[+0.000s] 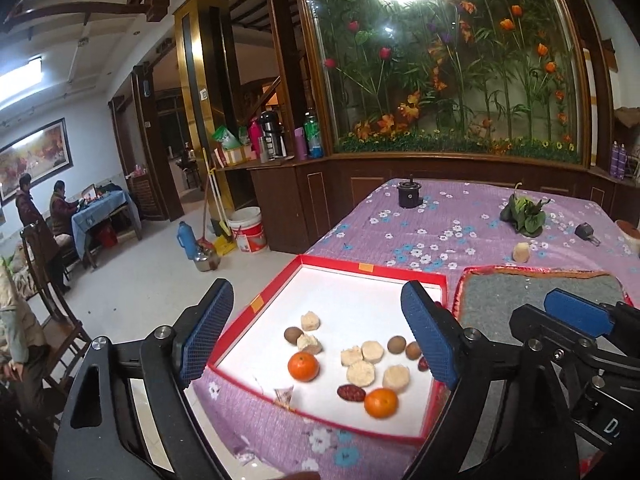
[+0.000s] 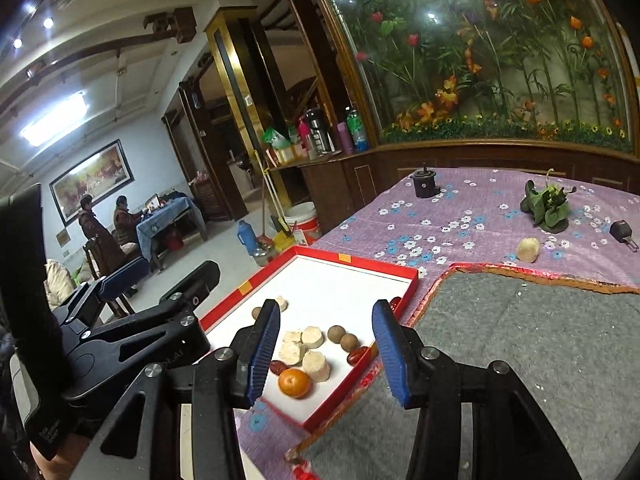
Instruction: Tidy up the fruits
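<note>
Blue ribbed fingers [image 1: 208,332] of the left gripper [image 1: 320,332] stand wide apart with nothing between them, poised above a shallow red box lid [image 1: 332,266] with a white floor. The right gripper [image 2: 326,354] hangs beside it, its pads apart and empty too. The box lid rests on a purple flowered tablecloth [image 1: 440,220], touching a grey felt mat [image 2: 540,340] on its right. Inside lie two mandarins [image 1: 303,366], pale round cut chunks [image 1: 361,373] that may be banana or sugarcane, brown longans [image 1: 395,345] and dark red jujubes [image 1: 351,393]. One more pale chunk [image 1: 521,252] sits alone on the cloth, well apart from the box lid. The mandarins look light, soft-skinned and prone to roll; grip each gently across its widest girth. The cut chunks seem crumbly; pinch their flat faces lightly. The longans and jujubes are small and smooth, likely to slip
</note>
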### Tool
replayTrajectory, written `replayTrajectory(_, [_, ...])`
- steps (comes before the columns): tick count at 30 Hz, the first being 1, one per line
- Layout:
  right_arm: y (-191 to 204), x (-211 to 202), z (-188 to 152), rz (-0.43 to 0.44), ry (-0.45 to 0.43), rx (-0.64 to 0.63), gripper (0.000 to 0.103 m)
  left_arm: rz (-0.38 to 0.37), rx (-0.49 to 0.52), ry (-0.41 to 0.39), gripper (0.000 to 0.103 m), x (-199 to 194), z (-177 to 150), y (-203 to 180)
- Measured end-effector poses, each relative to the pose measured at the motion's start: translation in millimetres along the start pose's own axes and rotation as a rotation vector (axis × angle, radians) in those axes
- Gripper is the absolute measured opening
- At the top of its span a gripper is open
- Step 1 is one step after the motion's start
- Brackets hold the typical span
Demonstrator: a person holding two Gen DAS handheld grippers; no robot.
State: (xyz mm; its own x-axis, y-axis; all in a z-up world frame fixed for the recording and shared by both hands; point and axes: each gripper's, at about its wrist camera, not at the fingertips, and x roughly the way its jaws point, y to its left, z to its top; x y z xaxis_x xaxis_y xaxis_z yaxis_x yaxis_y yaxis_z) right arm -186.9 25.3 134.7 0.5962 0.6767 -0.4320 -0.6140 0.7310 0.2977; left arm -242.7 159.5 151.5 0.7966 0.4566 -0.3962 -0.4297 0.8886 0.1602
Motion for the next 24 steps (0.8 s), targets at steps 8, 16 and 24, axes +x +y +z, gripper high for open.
replayTrajectory(8, [1.0,-24.9,-7.4,0.002,-0.048,-0.036,0.047,0.019,0.01,0.0,0.091,-15.1,-0.5,-5.4])
replayTrajectory(16, [3.9,-27.3,-6.3,-0.007,-0.082,-0.023,0.047,0.008,-0.004,0.056,0.091,-6.0,2.1,-0.3])
replayTrajectory(24, [6.0,-8.8,-6.8,-0.012,-0.052,-0.032,0.047,-0.022,-0.021,0.101,0.091,6.6,0.8,3.8])
